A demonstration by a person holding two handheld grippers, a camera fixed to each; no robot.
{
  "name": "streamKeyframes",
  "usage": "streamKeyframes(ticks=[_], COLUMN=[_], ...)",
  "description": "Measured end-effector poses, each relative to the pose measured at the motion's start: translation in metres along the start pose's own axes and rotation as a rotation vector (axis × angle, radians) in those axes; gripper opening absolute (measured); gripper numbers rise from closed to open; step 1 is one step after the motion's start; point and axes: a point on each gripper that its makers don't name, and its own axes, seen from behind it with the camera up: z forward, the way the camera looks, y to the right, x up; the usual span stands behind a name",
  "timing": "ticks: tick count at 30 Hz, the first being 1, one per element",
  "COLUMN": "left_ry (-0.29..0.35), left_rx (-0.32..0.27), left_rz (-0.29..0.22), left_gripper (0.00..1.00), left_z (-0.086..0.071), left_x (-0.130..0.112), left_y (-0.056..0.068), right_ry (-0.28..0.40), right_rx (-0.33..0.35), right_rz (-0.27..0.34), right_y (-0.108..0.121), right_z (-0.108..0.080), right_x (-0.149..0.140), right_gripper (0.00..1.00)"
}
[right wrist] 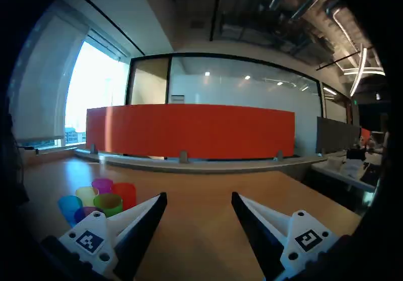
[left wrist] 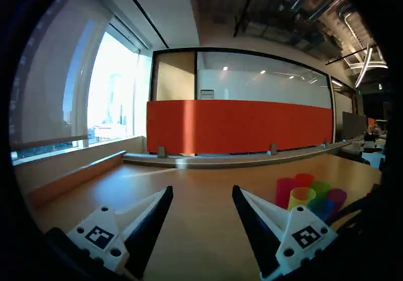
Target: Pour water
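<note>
A cluster of several coloured plastic cups (left wrist: 310, 195) stands on the wooden table (left wrist: 201, 190) to the right of my left gripper (left wrist: 201, 195), which is open with nothing between its fingers. In the right gripper view the same cups (right wrist: 98, 200) stand to the left, just beyond the left finger of my right gripper (right wrist: 198, 200). That gripper is open too and holds nothing. Both grippers hover low over the tabletop, short of the cups.
An orange divider panel (left wrist: 237, 126) runs along the table's far edge, with a glass wall behind it. Bright windows (left wrist: 108, 104) and a low ledge lie on the left. Other desks with clutter (right wrist: 352, 162) stand to the right.
</note>
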Motion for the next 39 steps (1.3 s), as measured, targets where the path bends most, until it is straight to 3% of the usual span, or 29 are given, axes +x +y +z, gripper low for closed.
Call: streamKeyframes(ticks=[8,17,23,29,39], left_ry=[-0.003,0.010,0.014,0.032,0.020], left_rx=[-0.058,-0.056,-0.071,-0.093,-0.151], left_rz=[-0.018,-0.021,-0.027,-0.029,-0.018], left_gripper=[0.87,0.87,0.87,0.87,0.87], left_z=[0.007,0.015,0.018,0.019,0.021], left_x=[0.036,0.086,0.115,0.139,0.146], left_y=[0.015,0.012,0.017,0.024,0.038], right_ry=[-0.025,-0.014,-0.002,0.003,-0.015], right_rx=[0.009,0.023,0.040,0.052,0.071], right_rz=[0.010,0.033,0.017,0.002,0.021], right_y=[0.006,0.008,0.005,0.003,0.004], right_z=[0.006,0.011,0.012,0.012,0.015], right_x=[0.031,0.077,0.105,0.117,0.113], right_gripper=[0.99,0.99,0.99,0.99,0.99])
